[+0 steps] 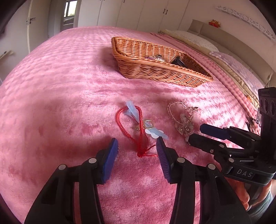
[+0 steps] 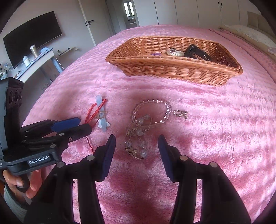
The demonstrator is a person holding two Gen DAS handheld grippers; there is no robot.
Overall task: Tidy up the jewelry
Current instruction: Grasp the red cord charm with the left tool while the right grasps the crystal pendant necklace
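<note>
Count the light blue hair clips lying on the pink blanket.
2. One hair clip lies across the top of the red cord bracelet; the other lies at its lower right, beside the gold ring. Others may be hidden.

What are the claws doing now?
Both claws open, empty. Left claw over red cord; right claw over bead bracelets. Basket beyond, path clear.

A pink blanket (image 2: 215, 120) covers the bed. At ten o'clock in the right view a dark TV (image 2: 31, 36) hangs above a white shelf (image 2: 43, 56) bearing a cup (image 2: 33, 50). White wardrobes (image 1: 131, 12) stand at twelve o'clock, pillows (image 1: 195, 38) at two in the left view.
</note>
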